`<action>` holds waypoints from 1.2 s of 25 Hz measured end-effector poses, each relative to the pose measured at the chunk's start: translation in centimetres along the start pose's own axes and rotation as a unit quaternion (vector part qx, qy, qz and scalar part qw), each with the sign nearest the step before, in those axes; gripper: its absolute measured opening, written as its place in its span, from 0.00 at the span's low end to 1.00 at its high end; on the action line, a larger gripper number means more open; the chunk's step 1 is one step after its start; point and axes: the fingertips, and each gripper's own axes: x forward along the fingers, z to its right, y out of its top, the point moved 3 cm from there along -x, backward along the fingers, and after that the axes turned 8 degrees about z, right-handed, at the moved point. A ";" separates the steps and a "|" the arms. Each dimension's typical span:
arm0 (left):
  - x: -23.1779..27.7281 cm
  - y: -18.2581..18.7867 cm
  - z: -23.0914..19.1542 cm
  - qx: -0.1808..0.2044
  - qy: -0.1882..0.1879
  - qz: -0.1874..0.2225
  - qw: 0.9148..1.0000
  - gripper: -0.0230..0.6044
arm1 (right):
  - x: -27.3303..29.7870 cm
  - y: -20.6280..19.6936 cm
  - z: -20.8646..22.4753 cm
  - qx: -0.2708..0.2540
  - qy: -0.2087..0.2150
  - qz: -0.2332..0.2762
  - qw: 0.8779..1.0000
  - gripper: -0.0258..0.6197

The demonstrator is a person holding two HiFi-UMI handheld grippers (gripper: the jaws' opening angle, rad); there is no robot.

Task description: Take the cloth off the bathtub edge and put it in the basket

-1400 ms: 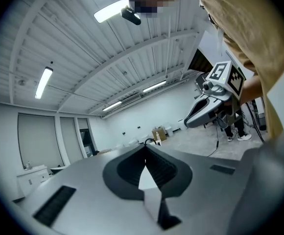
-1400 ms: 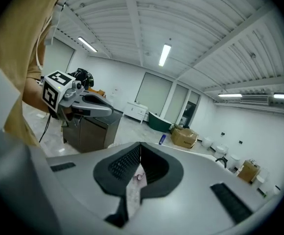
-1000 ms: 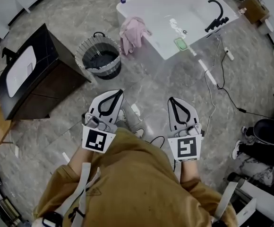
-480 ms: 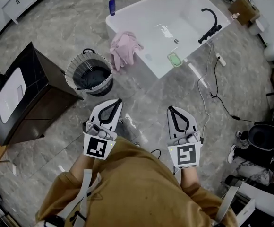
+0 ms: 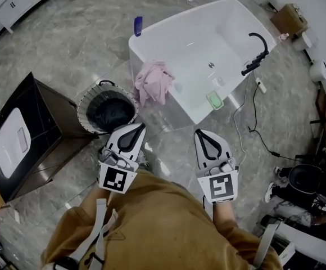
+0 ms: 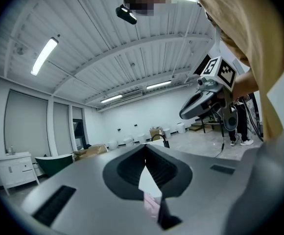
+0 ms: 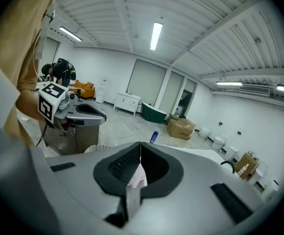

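Observation:
A pink cloth [image 5: 153, 81] hangs crumpled over the near left edge of the white bathtub [image 5: 177, 24]. A round wire basket [image 5: 88, 99] with a dark liner stands on the floor just left of the tub corner. Both grippers are held close to the person's body, short of the tub. My left gripper [image 5: 140, 126] is shut and empty, its tip beside the basket's near right rim. My right gripper [image 5: 200, 132] is also shut and empty, below the tub's front wall. Pink cloth [image 7: 138, 179] shows through the right gripper's jaw gap, and the cloth [image 6: 152, 205] shows likewise in the left gripper view.
A dark cabinet [image 5: 45, 129] with a white basin stands left of the basket. On the tub rim are a blue bottle [image 5: 138, 26], a green soap dish [image 5: 214, 99] and a black faucet [image 5: 257, 52]. Cables [image 5: 252, 122] trail on the floor at the right.
The view has moved toward the tub: basket, cloth and tub now lie closer to the grippers. Both grippers stay shut and empty in front of the body.

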 end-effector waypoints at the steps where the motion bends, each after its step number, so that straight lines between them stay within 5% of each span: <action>1: 0.1 -0.7 -1.2 0.000 -0.002 -0.003 1.000 0.05 | 1.0 0.4 0.0 0.001 0.000 0.001 1.000 0.05; 17: -0.3 -3.9 -9.3 -0.012 0.065 -0.010 0.998 0.05 | 9.6 3.5 1.9 -0.012 0.024 -0.004 1.000 0.05; 30: 6.7 -4.9 -10.2 0.005 0.093 -0.045 0.995 0.05 | 16.0 -0.7 6.5 -0.033 0.090 0.000 0.995 0.05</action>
